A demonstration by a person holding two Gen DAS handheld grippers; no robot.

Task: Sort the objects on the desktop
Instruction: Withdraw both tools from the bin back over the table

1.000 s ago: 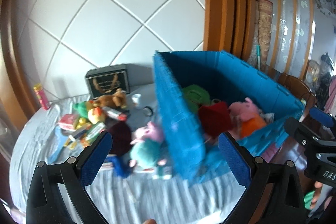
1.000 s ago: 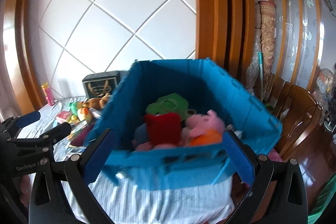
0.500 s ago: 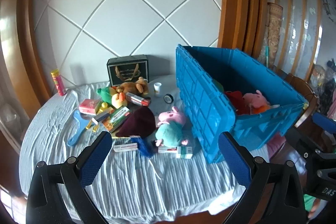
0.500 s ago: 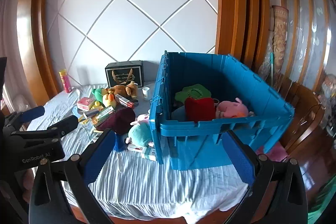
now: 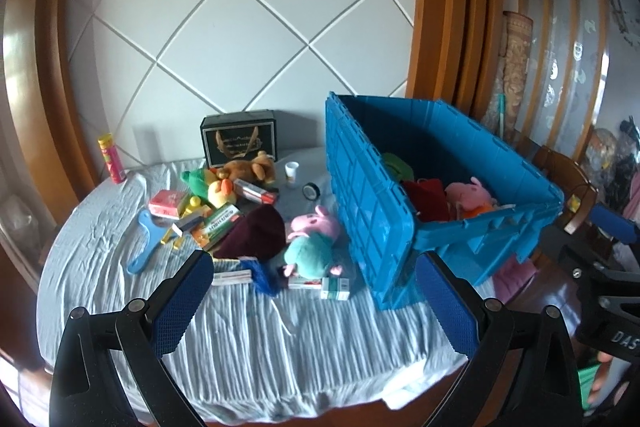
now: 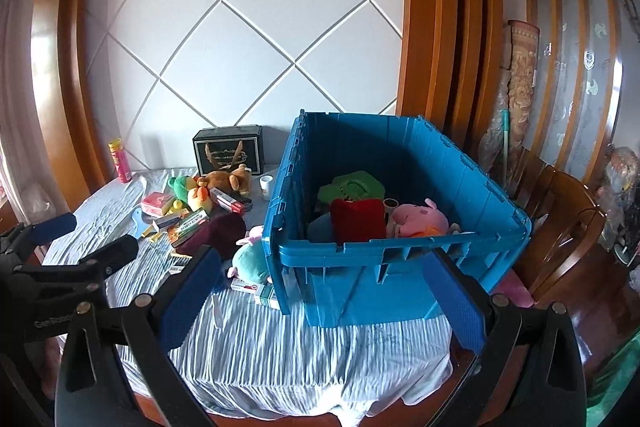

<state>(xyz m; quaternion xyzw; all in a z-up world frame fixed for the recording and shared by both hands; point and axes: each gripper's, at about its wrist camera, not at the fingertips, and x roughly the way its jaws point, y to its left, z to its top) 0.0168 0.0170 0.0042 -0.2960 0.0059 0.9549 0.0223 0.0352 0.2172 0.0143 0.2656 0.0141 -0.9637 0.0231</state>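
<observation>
Now blue crate (image 6: 400, 259) upright, mouth up, long axis toward wall.

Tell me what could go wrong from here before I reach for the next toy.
The pig plush lies tight against the blue crate, so an open left gripper may bump the wall. Small boxes are tucked under it and could drag along. The crate sits near the table's edge; a push might shift it.

Table (image 5: 100, 291), wrinkled pale cloth (image 5: 280, 347). On it: blue crate (image 5: 372, 223), black box (image 5: 239, 143), toys (image 5: 312, 239), cartons (image 5: 218, 223), tube (image 5: 111, 159).
</observation>
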